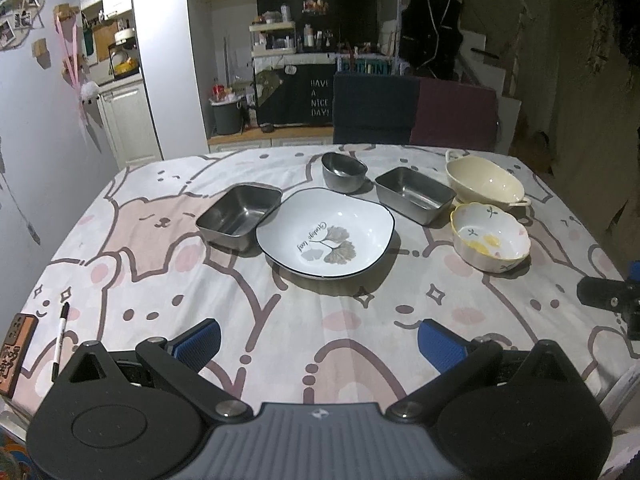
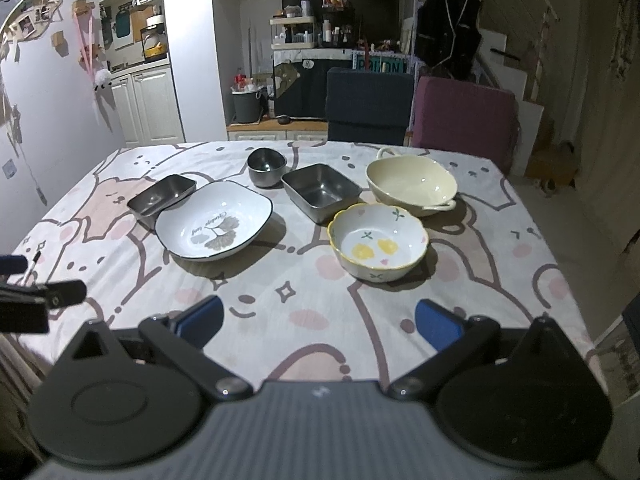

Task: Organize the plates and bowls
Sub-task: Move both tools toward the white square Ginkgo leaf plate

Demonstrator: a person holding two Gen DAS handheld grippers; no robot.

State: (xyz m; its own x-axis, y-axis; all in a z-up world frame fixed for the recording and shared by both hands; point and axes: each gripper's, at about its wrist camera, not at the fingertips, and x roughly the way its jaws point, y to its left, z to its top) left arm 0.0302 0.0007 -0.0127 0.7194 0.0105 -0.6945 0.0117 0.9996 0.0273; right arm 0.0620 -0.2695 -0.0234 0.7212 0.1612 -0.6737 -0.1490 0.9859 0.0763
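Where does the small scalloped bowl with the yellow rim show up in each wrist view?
Left wrist: scalloped bowl at right of centre, near the frame's right side.
Right wrist: scalloped bowl just right of centre, nearer.
Shared landmark: the cream handled bowl directly behind it.

black tool [image 1: 319, 344] frames, blue ribbed fingertips [image 1: 200, 338], grey ridged bases, silver pivot screws

On the table [image 1: 160, 280], the plate [image 1: 326, 232] sits in the middle, a tray [image 1: 239, 216] touching its left, a small bowl [image 1: 344, 171] behind it, another tray [image 1: 414, 194] right, then two bowls: one [image 1: 490, 242] before the other [image 1: 484, 182]
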